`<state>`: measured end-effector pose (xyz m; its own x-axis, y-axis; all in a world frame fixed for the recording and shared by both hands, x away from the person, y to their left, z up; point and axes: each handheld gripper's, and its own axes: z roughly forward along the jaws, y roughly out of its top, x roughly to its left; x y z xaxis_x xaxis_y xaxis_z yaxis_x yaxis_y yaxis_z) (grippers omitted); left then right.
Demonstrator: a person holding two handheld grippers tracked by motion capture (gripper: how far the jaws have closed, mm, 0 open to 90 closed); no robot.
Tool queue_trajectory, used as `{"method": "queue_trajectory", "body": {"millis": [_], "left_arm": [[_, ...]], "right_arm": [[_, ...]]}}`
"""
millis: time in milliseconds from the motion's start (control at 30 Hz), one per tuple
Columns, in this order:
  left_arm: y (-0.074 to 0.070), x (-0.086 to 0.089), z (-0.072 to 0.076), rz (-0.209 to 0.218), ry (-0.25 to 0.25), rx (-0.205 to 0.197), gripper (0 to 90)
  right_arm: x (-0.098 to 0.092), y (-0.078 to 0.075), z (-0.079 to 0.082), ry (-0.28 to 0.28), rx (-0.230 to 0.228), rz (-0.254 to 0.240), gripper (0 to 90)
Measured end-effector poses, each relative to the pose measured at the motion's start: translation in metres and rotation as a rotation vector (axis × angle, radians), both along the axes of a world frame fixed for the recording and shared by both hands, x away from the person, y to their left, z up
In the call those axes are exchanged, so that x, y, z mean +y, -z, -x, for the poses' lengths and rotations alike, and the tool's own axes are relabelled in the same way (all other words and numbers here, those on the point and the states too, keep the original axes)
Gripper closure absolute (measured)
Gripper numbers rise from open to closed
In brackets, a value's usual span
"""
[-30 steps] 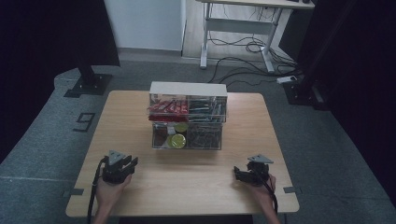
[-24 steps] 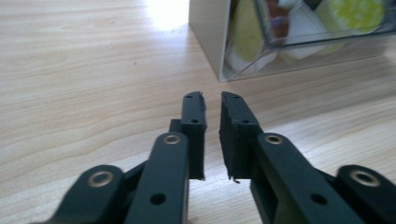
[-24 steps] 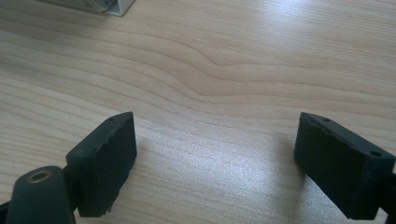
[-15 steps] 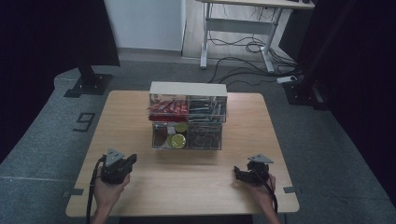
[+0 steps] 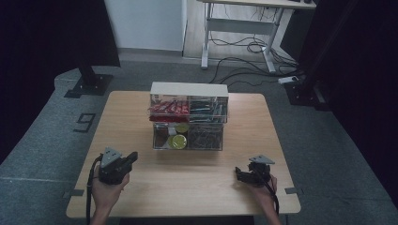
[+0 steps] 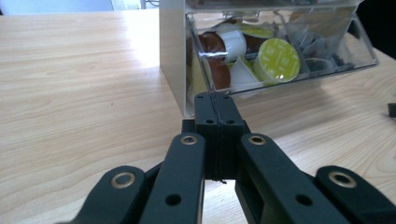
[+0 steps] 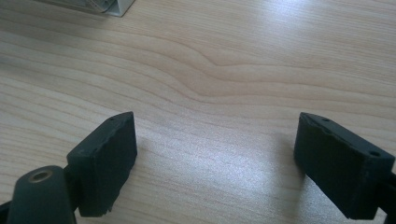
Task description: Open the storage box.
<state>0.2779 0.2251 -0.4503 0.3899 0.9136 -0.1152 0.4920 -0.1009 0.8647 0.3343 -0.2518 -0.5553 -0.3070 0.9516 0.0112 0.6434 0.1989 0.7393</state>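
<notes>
While left gripper (image 6: 215,100) pinches nothing (jaws together); right gripper (image 7: 215,163) gapes.

This place looks like a lab or a recording studio, not a home. A small wooden table (image 5: 187,187) stands alone on grey carpet floor (image 5: 338,154), and black curtains (image 5: 42,42) hang on both sides. Black stands (image 5: 87,79) rest on the floor near the table corners. Tape marks on the carpet form a number (image 5: 84,123). Behind, a height-adjustable desk (image 5: 244,28) has many loose cables (image 5: 244,51) under it, beside a plain white wall (image 5: 145,23).
</notes>
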Motion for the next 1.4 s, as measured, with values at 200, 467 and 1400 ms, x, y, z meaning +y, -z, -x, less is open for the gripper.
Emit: {"method": "queue_trajectory", "body": {"millis": [200, 467, 1400], "left_arm": [[-0.009, -0.004, -0.001, 0.005, 0.014, -0.013, 90.0], [-0.024, -0.012, -0.007, 0.025, 0.048, -0.031, 90.0], [-0.073, -0.042, -0.042, 0.043, 0.127, -0.036, 90.0]], "right_arm": [[0.0, 0.0, 0.0, 0.0, -0.001, 0.0, 13.5], [0.0, 0.0, 0.001, 0.001, -0.001, -0.001, 13.7], [0.0, 0.0, 0.001, 0.001, -0.002, -0.001, 13.9]]}}
